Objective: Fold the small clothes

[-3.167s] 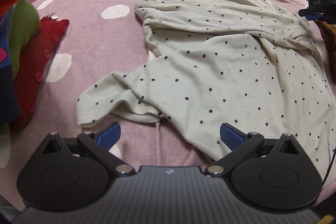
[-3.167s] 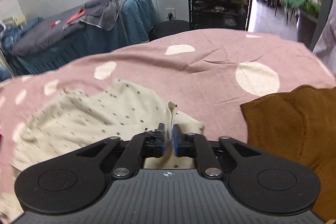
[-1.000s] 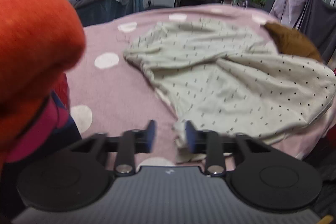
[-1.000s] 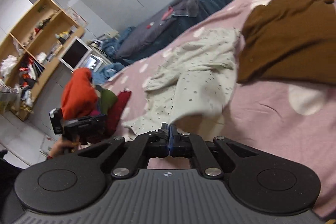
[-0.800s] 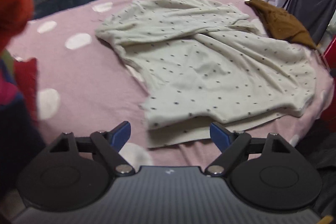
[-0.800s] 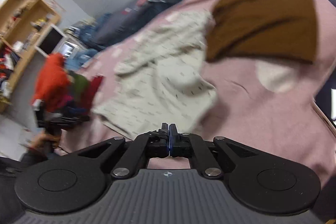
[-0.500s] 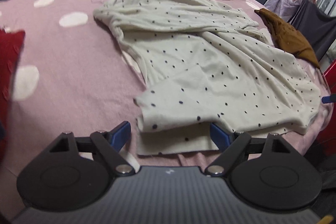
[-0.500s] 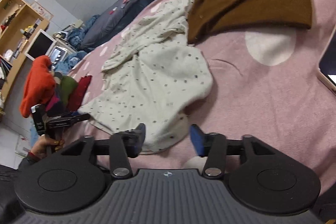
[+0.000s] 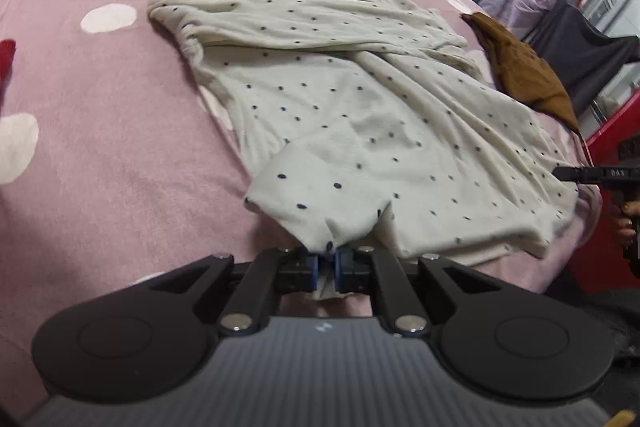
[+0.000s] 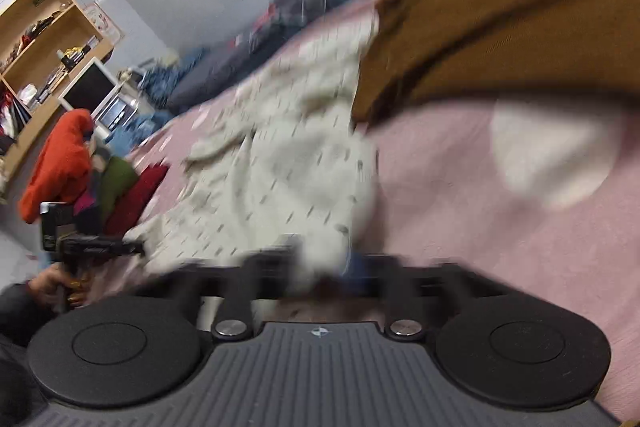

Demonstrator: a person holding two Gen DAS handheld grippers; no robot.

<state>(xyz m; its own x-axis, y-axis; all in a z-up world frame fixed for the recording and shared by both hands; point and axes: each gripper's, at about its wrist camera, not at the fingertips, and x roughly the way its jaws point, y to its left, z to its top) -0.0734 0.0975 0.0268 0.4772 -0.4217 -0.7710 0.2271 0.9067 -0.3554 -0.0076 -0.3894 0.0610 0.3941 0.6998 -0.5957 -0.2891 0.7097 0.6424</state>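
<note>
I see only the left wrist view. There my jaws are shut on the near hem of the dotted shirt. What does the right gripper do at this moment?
Observer: The right gripper is at the shirt's near corner; its jaws are closing with cloth between them, though the picture is blurred.
Operator: Is something on my left side that I cannot see?
Observer: Yes, a pile of clothes, with an orange garment on top and a green and a red one beside it.
Operator: How does the brown garment lie?
Observer: The brown garment lies beyond the shirt, its edge overlapping the shirt's far part, next to a white spot of the pink cover.
</note>
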